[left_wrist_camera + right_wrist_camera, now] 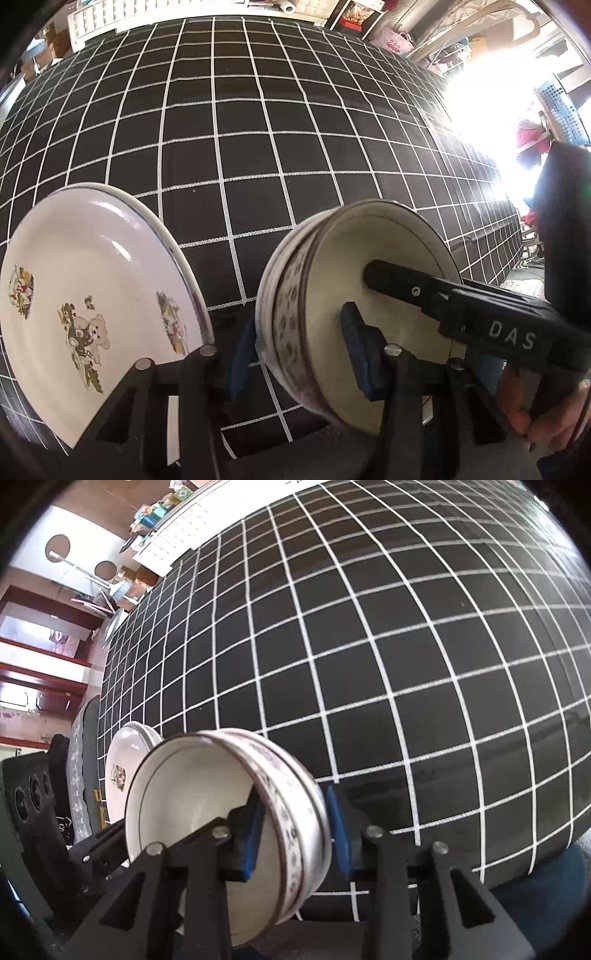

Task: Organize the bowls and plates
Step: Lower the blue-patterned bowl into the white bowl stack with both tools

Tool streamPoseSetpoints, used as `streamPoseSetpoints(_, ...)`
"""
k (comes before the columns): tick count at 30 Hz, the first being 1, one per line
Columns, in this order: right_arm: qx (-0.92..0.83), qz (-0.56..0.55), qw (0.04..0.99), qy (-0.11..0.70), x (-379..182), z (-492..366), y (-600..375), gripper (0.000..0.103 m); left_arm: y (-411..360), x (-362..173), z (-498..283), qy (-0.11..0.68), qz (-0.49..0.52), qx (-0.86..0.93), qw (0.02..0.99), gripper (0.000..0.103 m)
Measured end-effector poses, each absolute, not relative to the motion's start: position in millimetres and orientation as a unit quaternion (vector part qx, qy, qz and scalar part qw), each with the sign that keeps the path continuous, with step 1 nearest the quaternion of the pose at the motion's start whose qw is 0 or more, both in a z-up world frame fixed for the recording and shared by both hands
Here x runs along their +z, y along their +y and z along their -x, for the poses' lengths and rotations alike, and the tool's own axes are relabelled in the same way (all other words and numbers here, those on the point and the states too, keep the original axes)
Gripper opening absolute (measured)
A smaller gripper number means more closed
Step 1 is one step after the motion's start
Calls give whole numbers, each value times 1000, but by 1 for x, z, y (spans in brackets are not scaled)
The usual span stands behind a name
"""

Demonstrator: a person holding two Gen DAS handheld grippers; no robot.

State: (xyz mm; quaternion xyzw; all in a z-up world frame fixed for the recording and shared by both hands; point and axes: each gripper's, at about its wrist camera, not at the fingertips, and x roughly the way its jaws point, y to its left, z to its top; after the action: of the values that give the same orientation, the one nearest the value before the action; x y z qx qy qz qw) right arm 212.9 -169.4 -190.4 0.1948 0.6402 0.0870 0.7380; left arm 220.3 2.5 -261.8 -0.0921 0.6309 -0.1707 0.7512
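In the left wrist view, a stack of plates (pixel 92 295) is seen at the lower left on the checked cloth (pixel 277 129), with stacked bowls (pixel 332 295) just to its right at lower centre. The bowls' wall is straddled by the left gripper (pixel 299 354), one pad outside and one inside. In the right wrist view, the bowls (pixel 221 812) are placed at lower centre with the plates (pixel 125 753) behind them to the left, and their wall is straddled by the right gripper (pixel 295 834).

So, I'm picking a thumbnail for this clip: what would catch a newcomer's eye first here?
Probably the stacked patterned bowls, tipped on edge at bottom centre with both hand-held grippers straddling their wall: the right hand-held gripper and the left hand-held gripper. Next, the teddy-bear plate at lower left, and the black-and-white grid tablecloth filling the background.
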Motion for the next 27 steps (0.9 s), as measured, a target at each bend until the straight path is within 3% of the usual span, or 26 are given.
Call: streamPoseSetpoints(27,81,-200,728,651,-190,-209,-168,44,0,-267,-207,645,112,-143,742,48)
